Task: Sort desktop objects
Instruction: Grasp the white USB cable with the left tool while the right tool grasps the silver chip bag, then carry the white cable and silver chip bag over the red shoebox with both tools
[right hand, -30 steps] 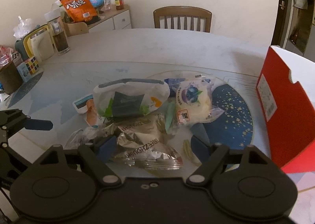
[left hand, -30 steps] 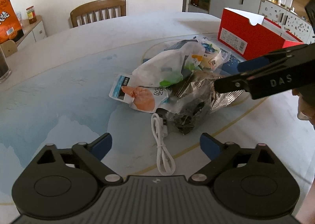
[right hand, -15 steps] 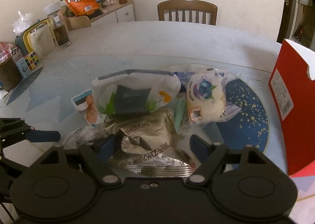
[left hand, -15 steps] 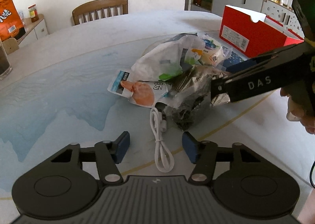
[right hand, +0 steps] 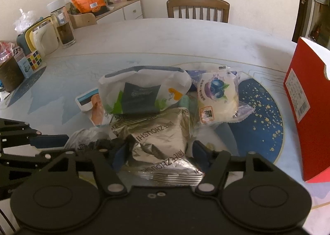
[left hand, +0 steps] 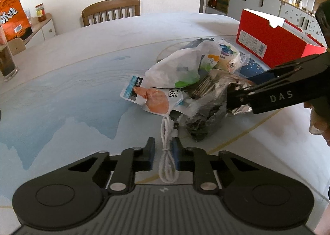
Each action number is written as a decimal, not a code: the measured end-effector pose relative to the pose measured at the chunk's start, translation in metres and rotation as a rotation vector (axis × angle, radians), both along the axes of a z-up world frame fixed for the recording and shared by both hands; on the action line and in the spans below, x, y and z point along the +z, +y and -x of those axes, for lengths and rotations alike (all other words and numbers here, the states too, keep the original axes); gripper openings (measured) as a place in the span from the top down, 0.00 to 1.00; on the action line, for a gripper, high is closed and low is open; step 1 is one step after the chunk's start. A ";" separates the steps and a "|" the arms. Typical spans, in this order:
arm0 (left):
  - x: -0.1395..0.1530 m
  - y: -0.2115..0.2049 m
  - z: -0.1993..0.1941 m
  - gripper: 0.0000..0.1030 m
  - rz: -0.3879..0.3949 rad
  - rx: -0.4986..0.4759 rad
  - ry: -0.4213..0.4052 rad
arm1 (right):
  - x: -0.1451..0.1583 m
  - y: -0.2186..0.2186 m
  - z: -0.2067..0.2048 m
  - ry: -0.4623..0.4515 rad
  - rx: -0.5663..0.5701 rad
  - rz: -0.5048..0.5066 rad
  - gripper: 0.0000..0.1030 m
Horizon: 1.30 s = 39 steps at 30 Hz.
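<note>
A pile of snack bags lies on the round table. A coiled white USB cable lies at its near edge. My left gripper is shut on the cable. A silver foil bag lies at the front of the pile. My right gripper has closed on both sides of this bag; it also shows in the left wrist view. Behind lie a white bag with green marks, a blueberry bread pack, a chicken snack pack and a dark clear bag.
An open red shoebox stands at the table's right side. A glass of dark drink, a kettle and a puzzle cube stand at the left. A wooden chair is behind the table.
My left gripper moved forward and closed on the white cable. My right gripper moved in over the silver bag and narrowed onto it.
</note>
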<state>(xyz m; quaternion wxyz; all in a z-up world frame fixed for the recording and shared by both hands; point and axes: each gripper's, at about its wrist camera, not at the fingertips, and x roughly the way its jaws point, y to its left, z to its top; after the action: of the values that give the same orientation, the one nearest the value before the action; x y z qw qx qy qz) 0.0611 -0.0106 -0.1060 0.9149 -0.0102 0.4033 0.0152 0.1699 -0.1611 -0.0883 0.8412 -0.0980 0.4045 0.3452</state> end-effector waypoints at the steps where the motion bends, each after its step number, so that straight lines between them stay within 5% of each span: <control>1: 0.000 0.001 0.000 0.90 0.001 0.002 0.001 | 0.001 -0.001 0.000 0.000 -0.001 0.001 0.39; 8: 0.002 0.003 0.002 0.91 0.012 0.009 0.010 | 0.005 -0.011 0.004 0.004 -0.029 0.010 0.48; 39: 0.070 -0.007 0.021 0.92 0.106 -0.056 -0.111 | 0.055 -0.062 0.036 0.005 -0.130 -0.038 0.49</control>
<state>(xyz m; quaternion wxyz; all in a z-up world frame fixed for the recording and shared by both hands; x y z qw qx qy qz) 0.0398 -0.0172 -0.0362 0.9340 -0.0480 0.3525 -0.0321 0.1342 -0.2236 -0.0336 0.8626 -0.0547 0.4053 0.2979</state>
